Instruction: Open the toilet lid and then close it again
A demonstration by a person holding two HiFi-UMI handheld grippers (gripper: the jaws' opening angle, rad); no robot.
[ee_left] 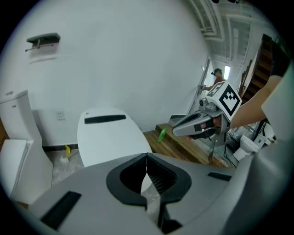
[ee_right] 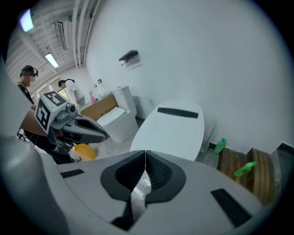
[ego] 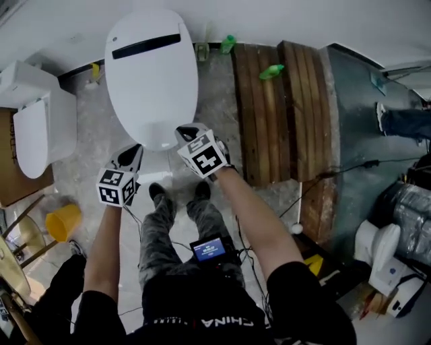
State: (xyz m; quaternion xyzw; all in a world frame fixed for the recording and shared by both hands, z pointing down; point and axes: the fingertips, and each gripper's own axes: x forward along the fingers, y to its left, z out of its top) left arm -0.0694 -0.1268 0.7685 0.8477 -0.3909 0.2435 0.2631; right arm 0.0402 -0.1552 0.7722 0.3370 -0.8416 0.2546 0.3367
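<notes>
Both arms reach forward and down, left gripper (ego: 133, 151) and right gripper (ego: 187, 132) side by side, jaws of each pressed together on nothing, big white oval toilet lid (ego: 151, 81) just ahead, its front edge by the tips.

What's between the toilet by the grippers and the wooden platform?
Mostly bare pale floor, in the head view; a green bottle sits by the wall between the toilet and wooden platform.

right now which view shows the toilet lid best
The head view: the toilet lid shows almost whole from above, with its dark slot. The left gripper view and the right gripper view both catch it at a slant, near end hidden.
</notes>
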